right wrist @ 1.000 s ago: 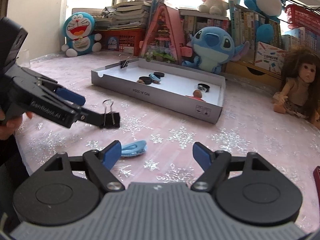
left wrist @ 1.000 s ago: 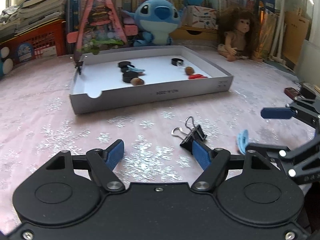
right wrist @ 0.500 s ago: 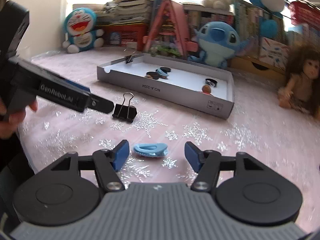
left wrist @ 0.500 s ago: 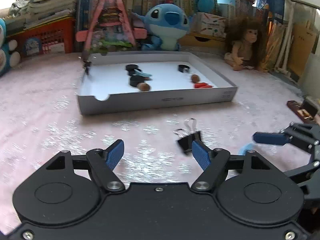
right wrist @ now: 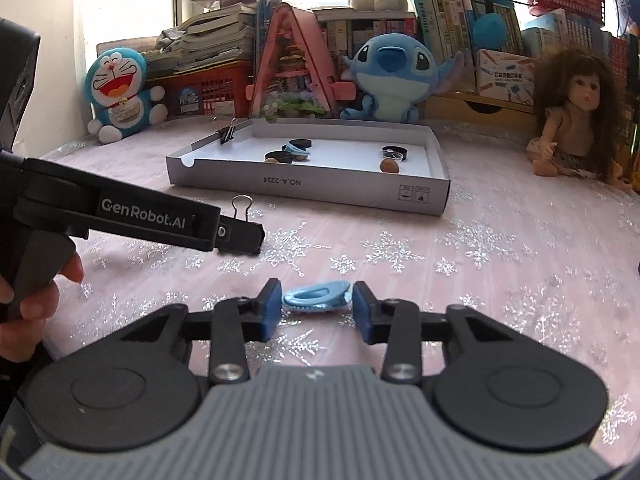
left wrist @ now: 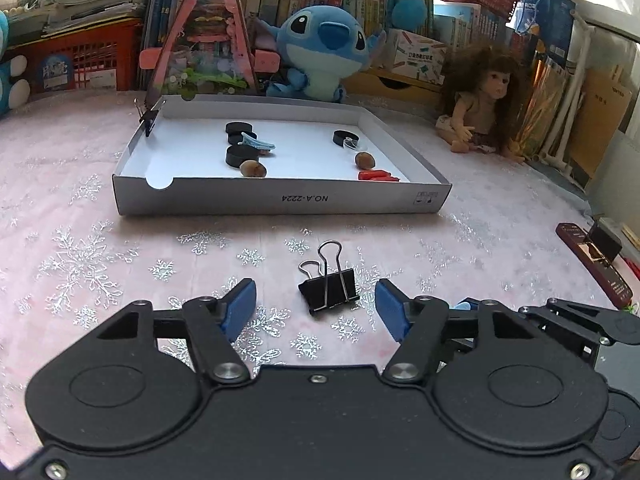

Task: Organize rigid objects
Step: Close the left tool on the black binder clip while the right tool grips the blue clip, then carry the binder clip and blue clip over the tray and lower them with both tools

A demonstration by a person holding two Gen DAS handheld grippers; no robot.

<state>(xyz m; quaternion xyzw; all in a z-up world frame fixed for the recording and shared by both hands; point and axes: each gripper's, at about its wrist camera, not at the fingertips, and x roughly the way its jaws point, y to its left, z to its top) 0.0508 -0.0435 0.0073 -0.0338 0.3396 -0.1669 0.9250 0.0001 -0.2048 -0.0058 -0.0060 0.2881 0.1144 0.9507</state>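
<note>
Black left gripper [left wrist: 316,308], grey-ribbed right gripper [right wrist: 313,307]; 2 blue-padded fingers [right wrist: 269,307] each.

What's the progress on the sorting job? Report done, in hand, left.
Done: black caps, nuts and a blue clip lie in the white tray.
In hand: right hand-held gripper closing around the blue hair clip; left hand-held gripper closing around the black binder clip.
Left: lifting both into the tray.

binder clip [right wrist: 242,216] body behind left tool [right wrist: 240,236], remote [left wrist: 596,260] partly covered
</note>
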